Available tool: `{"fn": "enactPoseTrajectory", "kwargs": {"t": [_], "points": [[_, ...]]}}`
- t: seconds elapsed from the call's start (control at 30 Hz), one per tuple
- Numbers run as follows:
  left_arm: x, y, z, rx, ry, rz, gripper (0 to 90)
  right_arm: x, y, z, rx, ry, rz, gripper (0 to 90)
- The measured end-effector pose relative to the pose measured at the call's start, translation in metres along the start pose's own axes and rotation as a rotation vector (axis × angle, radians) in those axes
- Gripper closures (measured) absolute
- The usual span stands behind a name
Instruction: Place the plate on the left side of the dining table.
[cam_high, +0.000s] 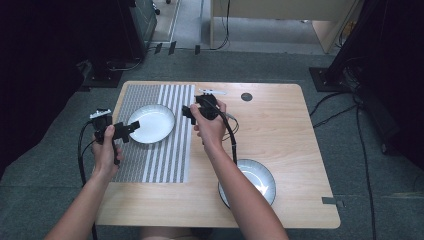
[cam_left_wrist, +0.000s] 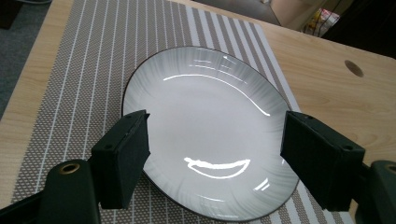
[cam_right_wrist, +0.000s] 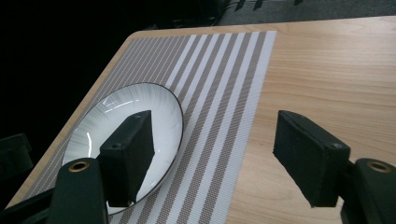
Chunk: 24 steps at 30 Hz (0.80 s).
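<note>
1. Wooden table (cam_high: 280, 135) with a striped placemat (cam_high: 165, 160) on its left half.
2. White plate (cam_high: 151, 123) with a dark rim sits on the placemat, toward the mat's far end. Empty, glossy, light glare on it.
3. Left gripper (cam_high: 131, 128) is held in the left hand (cam_high: 106, 150) at the plate's left edge, pointing at it. Jaws spread wide, nothing between them. In the left gripper view the plate (cam_left_wrist: 210, 135) lies beyond and between the two jaws; can't tell whether they touch it.
4. Right gripper (cam_high: 186, 112) is held in the right hand (cam_high: 211, 127), just right of the plate, over the placemat's right edge. Jaws spread, empty. In the right gripper view the plate (cam_right_wrist: 126, 135) is behind the left jaw, and bare wood is behind the right jaw.
5. Second dish, a white bowl (cam_high: 262, 180) with a dark rim, is on bare wood near the table's front edge, partly hidden by the right forearm.
6. Small white object (cam_high: 212, 92) and a dark round hole (cam_high: 246, 96) are near the far edge.
</note>
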<state>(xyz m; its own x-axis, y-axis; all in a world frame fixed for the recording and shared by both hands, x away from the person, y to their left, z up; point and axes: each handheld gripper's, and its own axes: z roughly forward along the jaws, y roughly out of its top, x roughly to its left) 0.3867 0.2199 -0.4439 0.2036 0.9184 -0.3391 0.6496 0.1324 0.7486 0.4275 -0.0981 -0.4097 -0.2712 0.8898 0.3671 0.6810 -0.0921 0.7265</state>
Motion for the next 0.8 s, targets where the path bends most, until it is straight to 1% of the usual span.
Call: {"fn": "enactPoseTrajectory", "kwargs": {"t": [0.03,0.1,0.13,0.17,0.2,0.3,0.37,0.43,0.5,0.57,0.7,0.73,0.8], "points": [[-0.001,-0.002,-0.002,-0.001,-0.001,0.009,23.5,-0.004,0.0,-0.005,-0.006,0.001,-0.003,29.2],[-0.004,-0.005,-0.004,0.001,-0.005,0.023,23.3,-0.01,-0.001,-0.012,-0.004,-0.012,-0.01,29.2],[-0.006,-0.008,-0.006,0.0,-0.003,0.036,23.0,-0.014,-0.001,-0.015,-0.005,-0.01,-0.005,29.2],[-0.007,-0.008,-0.006,-0.002,-0.001,0.037,22.8,-0.02,-0.002,-0.02,-0.01,-0.003,0.002,29.2],[-0.009,-0.01,-0.008,-0.004,-0.001,0.045,22.7,-0.022,-0.002,-0.021,-0.012,-0.001,0.005,29.2],[-0.014,-0.015,-0.012,-0.011,0.009,0.072,22.4,-0.033,-0.003,-0.032,-0.019,-0.001,0.021,29.1],[-0.017,-0.018,-0.015,-0.015,0.002,0.094,22.0,-0.04,-0.004,-0.039,-0.024,0.003,0.027,28.9],[-0.02,-0.021,-0.019,-0.021,-0.009,0.104,21.7,-0.046,-0.005,-0.046,-0.028,0.01,0.014,27.8],[-0.022,-0.024,-0.022,-0.025,-0.015,0.119,21.2,-0.051,-0.006,-0.054,-0.034,0.002,0.0,27.5],[-0.023,-0.027,-0.024,-0.028,-0.023,0.123,20.9,-0.054,-0.007,-0.059,-0.04,-0.002,-0.007,26.7],[-0.025,-0.034,-0.031,-0.026,-0.04,0.136,20.1,-0.065,-0.008,-0.073,-0.054,-0.008,0.002,25.5],[-0.026,-0.036,-0.032,-0.022,-0.041,0.144,20.4,-0.069,-0.008,-0.077,-0.06,-0.008,0.008,25.4],[-0.028,-0.041,-0.033,-0.017,-0.031,0.169,21.0,-0.074,-0.01,-0.082,-0.067,-0.014,0.005,25.0]]}}
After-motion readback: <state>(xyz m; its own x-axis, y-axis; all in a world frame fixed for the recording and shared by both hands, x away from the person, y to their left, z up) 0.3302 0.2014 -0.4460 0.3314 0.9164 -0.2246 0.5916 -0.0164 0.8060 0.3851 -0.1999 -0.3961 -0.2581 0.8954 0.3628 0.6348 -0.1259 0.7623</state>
